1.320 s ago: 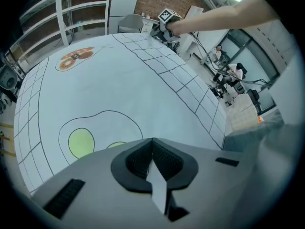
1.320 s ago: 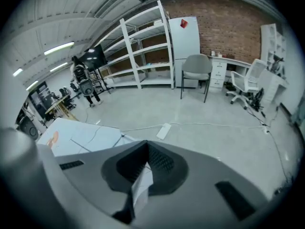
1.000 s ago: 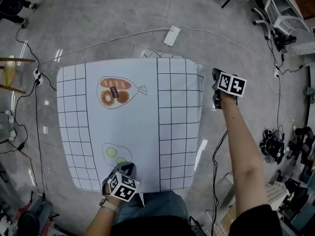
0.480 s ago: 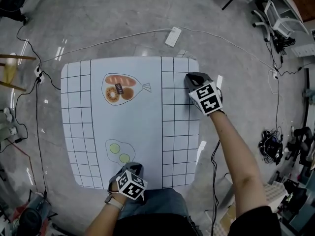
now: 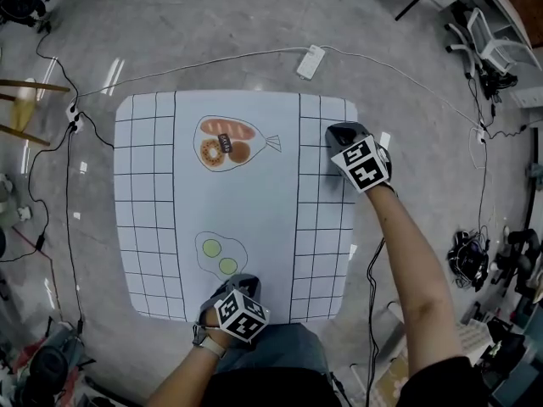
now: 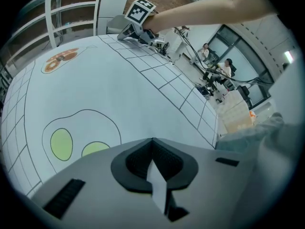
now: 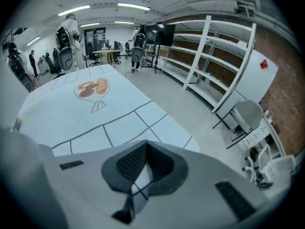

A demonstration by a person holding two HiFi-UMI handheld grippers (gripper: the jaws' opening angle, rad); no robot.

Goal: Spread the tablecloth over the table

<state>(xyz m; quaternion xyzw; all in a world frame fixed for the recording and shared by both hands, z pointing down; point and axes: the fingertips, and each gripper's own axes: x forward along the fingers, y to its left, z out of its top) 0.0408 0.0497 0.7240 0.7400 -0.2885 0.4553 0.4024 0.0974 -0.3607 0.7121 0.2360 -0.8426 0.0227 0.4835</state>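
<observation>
Right tool (image 5: 338, 134) moved in over tablecloth (image 5: 254, 195) rt edge.

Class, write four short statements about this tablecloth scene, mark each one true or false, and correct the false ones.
1. The left gripper is shut on the near edge of the tablecloth. True.
2. The right gripper hangs open over the floor. False: its jaws are shut on the tablecloth's gridded right side.
3. The bread drawing is on the far half and the green-circles drawing is near the left gripper. True.
4. The white power strip lies on the tablecloth. False: it lies on the floor beyond the far edge.
</observation>
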